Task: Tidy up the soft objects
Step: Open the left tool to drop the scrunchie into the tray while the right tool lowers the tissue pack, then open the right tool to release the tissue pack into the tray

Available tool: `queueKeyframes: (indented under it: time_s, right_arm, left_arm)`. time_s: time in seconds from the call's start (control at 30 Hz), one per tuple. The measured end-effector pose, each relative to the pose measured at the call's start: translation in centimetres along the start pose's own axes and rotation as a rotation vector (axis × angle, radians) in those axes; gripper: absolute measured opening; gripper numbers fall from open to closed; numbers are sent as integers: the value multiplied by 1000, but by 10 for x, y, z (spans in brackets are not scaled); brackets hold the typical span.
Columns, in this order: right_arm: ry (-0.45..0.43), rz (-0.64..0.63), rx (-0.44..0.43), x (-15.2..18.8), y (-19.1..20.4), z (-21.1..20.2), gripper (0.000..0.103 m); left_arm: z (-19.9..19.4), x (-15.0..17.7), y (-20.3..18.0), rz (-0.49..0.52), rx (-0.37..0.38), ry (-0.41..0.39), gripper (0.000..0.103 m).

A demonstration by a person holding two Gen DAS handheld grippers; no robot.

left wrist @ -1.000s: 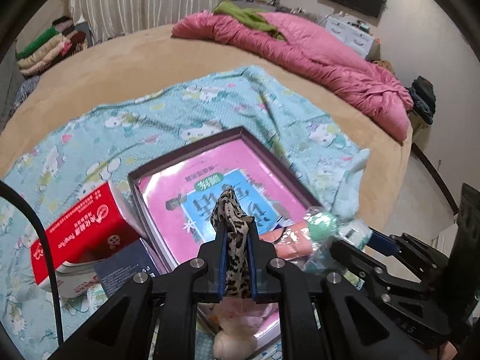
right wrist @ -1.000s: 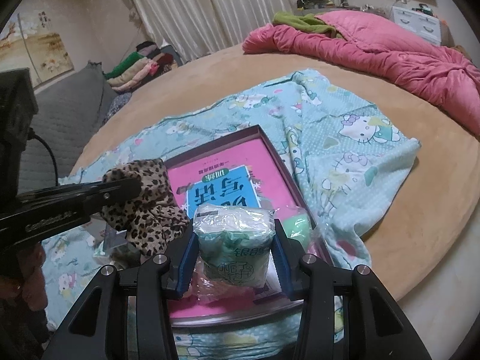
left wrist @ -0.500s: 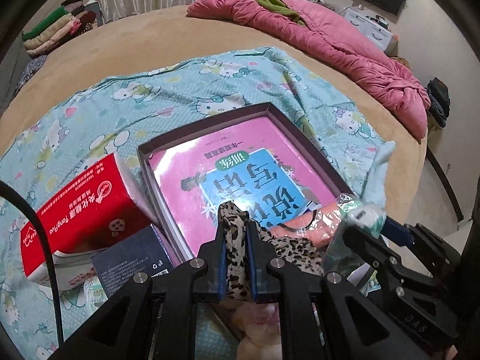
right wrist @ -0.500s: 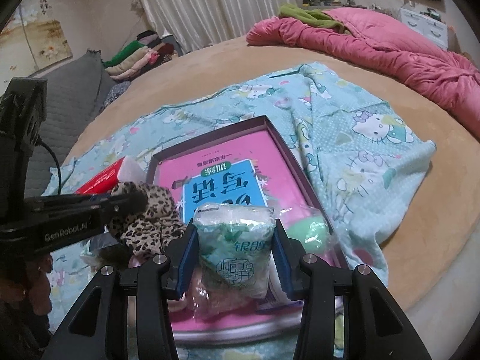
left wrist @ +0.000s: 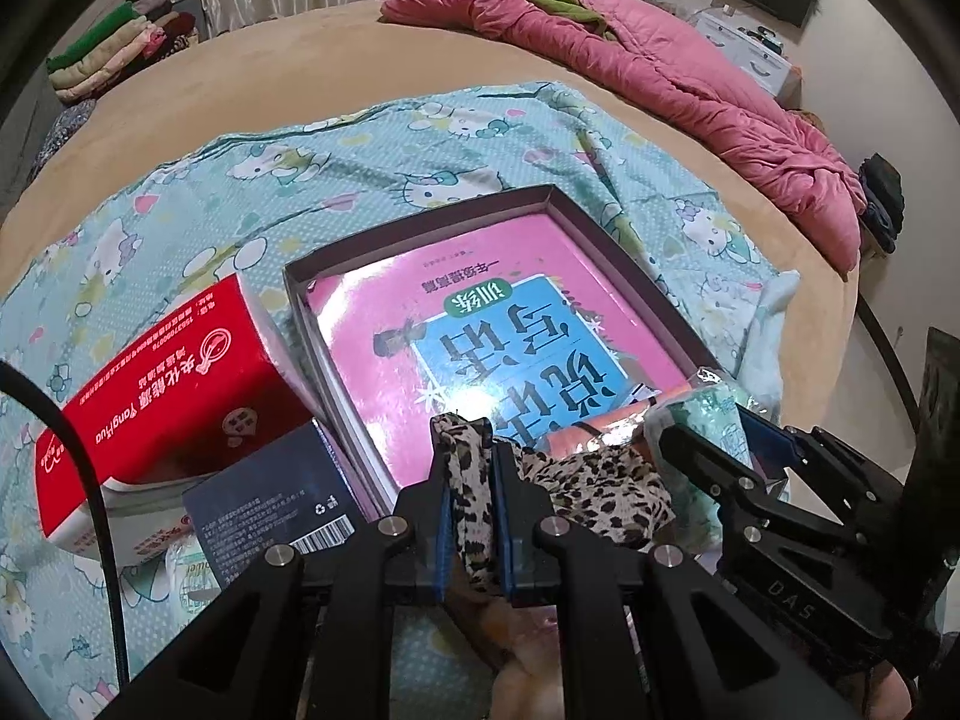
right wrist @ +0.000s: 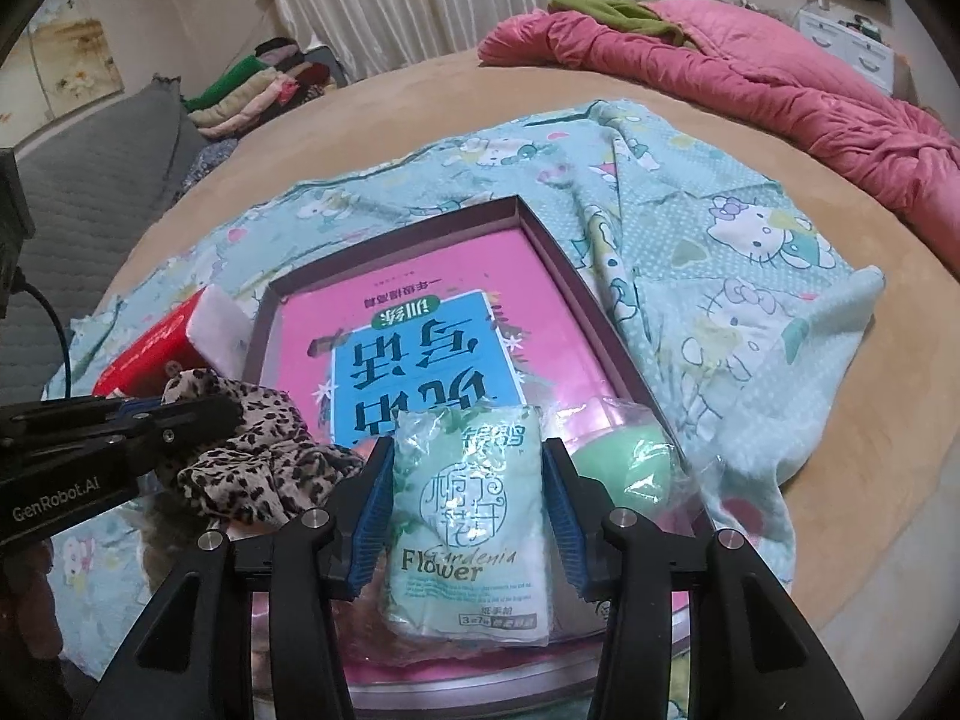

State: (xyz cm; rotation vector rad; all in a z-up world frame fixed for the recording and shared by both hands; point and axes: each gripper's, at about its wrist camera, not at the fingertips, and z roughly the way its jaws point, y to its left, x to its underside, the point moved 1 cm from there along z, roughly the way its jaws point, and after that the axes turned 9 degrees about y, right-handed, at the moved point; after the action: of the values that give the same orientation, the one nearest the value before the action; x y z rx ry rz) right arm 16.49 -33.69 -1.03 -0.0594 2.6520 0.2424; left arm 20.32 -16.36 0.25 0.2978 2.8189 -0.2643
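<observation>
My left gripper [left wrist: 471, 456] is shut on a leopard-print cloth [left wrist: 594, 489], held low at the near left corner of a shallow purple box [left wrist: 420, 222]; the cloth [right wrist: 252, 468] drapes onto the box's near edge. My right gripper [right wrist: 468, 480] is shut on a green tissue pack [right wrist: 471, 528] over the near right part of the box [right wrist: 390, 228]. A pink book [right wrist: 420, 354] lines the box. A green round item in clear wrap [right wrist: 624, 474] lies in the box beside the pack.
A red tissue box [left wrist: 156, 396] and a dark blue carton [left wrist: 270, 504] lie left of the purple box on a Hello Kitty sheet [left wrist: 360, 168]. A pink quilt [left wrist: 660, 66] lies at the far side of the bed. Folded clothes [right wrist: 252, 90] are stacked far left.
Both grippers have lowered toward the near end of the box, still holding their items. The leopard cloth now hangs lower and spreads against the box edge.
</observation>
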Motion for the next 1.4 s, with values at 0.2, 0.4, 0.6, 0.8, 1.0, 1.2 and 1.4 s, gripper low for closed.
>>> queueKeyframes:
  time_s: [0.2,0.4,0.6,0.8,1.0,1.2,1.4]
  right_arm:
    - [1,3,8,2,-1,-3,51]
    - [-5,18,6,3,-4,-8,59]
    - [-23,27,-2,5,-6,-18,61]
    - [-23,24,-3,6,-5,-21,64]
    - [-26,26,-6,8,-3,-25,65]
    - [-37,32,-5,7,-3,-31,65]
    - [-42,41,-9,8,-4,-35,65]
  left_arm:
    - [2,3,6,-17,-8,8,12]
    - [7,9,8,-33,-16,22,12]
    - [13,12,4,-36,-24,38,13]
    - [11,12,4,-43,-16,31,22]
    - [5,12,6,-56,8,23,47]
    - [2,12,4,-51,15,19,49]
    - [-2,12,2,-44,7,15,54]
